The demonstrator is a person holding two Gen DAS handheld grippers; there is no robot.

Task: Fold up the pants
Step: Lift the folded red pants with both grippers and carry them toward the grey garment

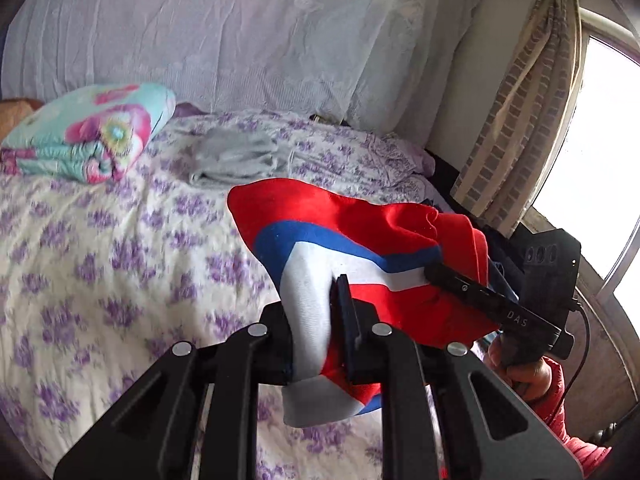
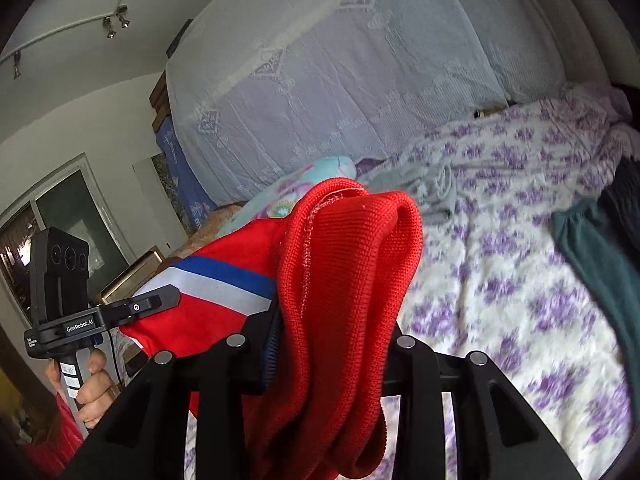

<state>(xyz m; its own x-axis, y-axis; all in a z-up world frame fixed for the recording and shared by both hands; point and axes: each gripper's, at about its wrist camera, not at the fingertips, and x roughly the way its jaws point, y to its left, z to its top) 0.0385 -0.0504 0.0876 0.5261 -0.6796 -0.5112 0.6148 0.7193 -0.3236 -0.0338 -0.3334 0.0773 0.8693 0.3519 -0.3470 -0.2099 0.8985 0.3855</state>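
Red pants [image 1: 340, 220] with a blue and a white stripe hang in the air over the bed, held at two spots. My left gripper [image 1: 320, 320] is shut on a bunched white and red part of the cloth, which droops below the fingers. My right gripper [image 2: 332, 344] is shut on a thick fold of red ribbed hem [image 2: 352, 260]; the cloth covers its right finger. In the left wrist view the right gripper [image 1: 436, 274] bites the striped cloth from the right. In the right wrist view the left gripper [image 2: 168, 298] grips the striped edge at the left.
The bed [image 1: 100, 260] has a white cover with purple flowers. A folded floral blanket [image 1: 88, 136] and a grey garment [image 1: 236, 156] lie near lace-covered pillows. A dark green garment [image 2: 592, 256] lies at the bed's right side. A curtain [image 1: 516, 92] and a window stand to the right.
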